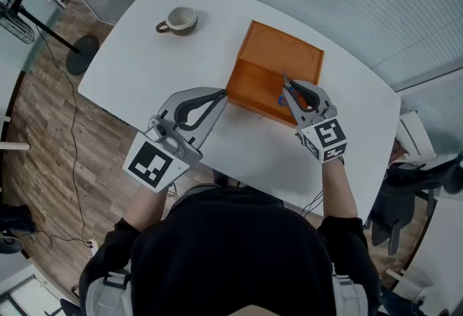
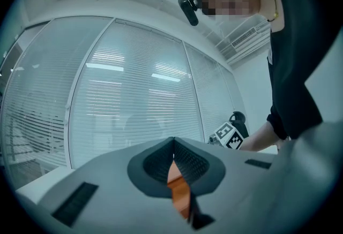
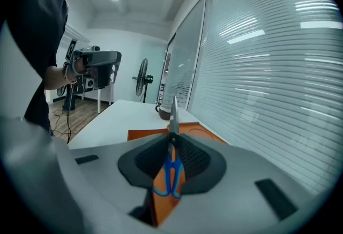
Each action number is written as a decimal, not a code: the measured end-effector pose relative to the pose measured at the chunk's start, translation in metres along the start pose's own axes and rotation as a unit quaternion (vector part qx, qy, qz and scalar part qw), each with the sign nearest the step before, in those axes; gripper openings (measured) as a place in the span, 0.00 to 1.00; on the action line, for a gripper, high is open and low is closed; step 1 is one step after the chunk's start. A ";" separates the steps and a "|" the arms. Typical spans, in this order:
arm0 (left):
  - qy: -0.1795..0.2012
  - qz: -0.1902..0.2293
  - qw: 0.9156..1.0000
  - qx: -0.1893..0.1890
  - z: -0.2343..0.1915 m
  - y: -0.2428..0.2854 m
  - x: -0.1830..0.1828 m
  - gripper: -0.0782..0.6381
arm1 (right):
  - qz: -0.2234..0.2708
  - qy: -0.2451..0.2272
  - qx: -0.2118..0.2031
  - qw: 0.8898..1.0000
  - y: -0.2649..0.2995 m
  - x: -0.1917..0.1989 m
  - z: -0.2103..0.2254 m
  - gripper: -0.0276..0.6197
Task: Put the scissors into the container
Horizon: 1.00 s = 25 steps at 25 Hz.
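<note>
We log right claw (image 1: 289, 87) clamped on blue-handled scissors (image 3: 173, 131) over orange container (image 1: 271, 54); left claw (image 1: 221, 95) closed, empty, alongside.

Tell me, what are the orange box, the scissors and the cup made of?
Box: looks like matte orange plastic, possibly painted wood; the colour is even, with no grain visible.
Scissors: shiny grey blades, likely steel; the blue handles are probably plastic.
Cup: seemingly glazed ceramic, with a pale inside and a brownish outside, though it is too small to be sure.

Smooth orange container (image 1: 286, 47), metal-bladed scissors (image 3: 173, 115), matt white table (image 1: 145, 54)
</note>
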State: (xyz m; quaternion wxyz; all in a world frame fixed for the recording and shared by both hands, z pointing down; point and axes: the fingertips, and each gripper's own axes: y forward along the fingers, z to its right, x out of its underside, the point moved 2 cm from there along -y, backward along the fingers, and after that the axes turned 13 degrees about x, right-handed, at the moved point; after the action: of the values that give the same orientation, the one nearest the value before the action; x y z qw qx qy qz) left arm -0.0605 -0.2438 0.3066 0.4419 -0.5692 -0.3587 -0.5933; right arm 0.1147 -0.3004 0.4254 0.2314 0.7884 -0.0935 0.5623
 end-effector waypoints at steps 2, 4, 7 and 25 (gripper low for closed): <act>0.001 0.000 1.000 -0.002 0.000 0.000 -0.001 0.13 | -0.004 0.000 -0.003 1.000 0.001 0.003 0.000 0.15; 0.002 0.000 1.000 -0.003 0.001 0.000 0.000 0.13 | -0.009 -0.002 -0.008 1.000 0.003 0.006 -0.001 0.15; 0.000 0.000 1.000 -0.005 0.002 -0.001 0.001 0.13 | -0.021 -0.008 -0.021 1.000 0.005 0.011 -0.005 0.15; 0.002 -0.004 1.000 -0.020 0.004 -0.014 0.001 0.13 | -0.066 -0.030 -0.042 0.996 0.015 0.035 -0.010 0.15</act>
State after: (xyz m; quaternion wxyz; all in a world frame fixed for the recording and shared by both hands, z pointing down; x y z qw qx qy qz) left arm -0.0718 -0.2350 0.3089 0.4286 -0.5754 -0.3482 -0.6033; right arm 0.1127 -0.3045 0.4646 0.2980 0.7992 -0.0719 0.5170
